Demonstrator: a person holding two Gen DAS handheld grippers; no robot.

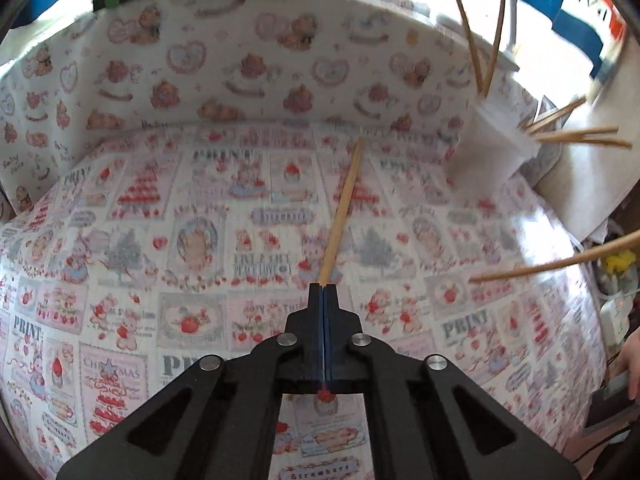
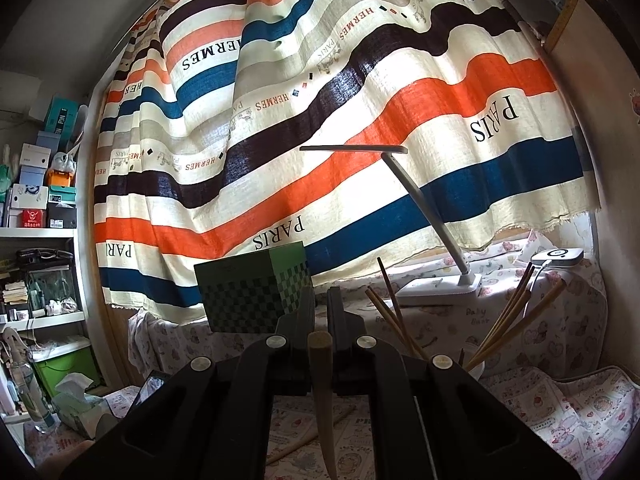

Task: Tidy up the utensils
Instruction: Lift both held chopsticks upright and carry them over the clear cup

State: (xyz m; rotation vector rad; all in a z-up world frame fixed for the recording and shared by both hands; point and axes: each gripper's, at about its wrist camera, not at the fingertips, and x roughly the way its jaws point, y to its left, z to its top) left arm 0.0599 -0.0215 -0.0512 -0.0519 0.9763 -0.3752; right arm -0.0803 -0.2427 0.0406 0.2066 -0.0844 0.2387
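I keep the left gripper point(image 1: 325, 286) pinched on the chopstick point(image 1: 343, 208) end — right gripper point(image 2: 320, 312) clamps another chopstick point(image 2: 321, 380) — lifting level toward the cup point(image 1: 488, 148).

Daylight glows through a big striped curtain point(image 2: 320, 128) across the window. At nine o'clock, shelves point(image 2: 38, 236) stacked with boxes. A white desk lamp point(image 2: 436, 284) stands at four o'clock on the sill, and a printed cloth point(image 1: 200, 240) covers the table below.

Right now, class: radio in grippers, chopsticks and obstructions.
Left gripper shut on a wooden chopstick lying on the table. Right gripper shut on another wooden chopstick. White cup partly filled. Path clear.
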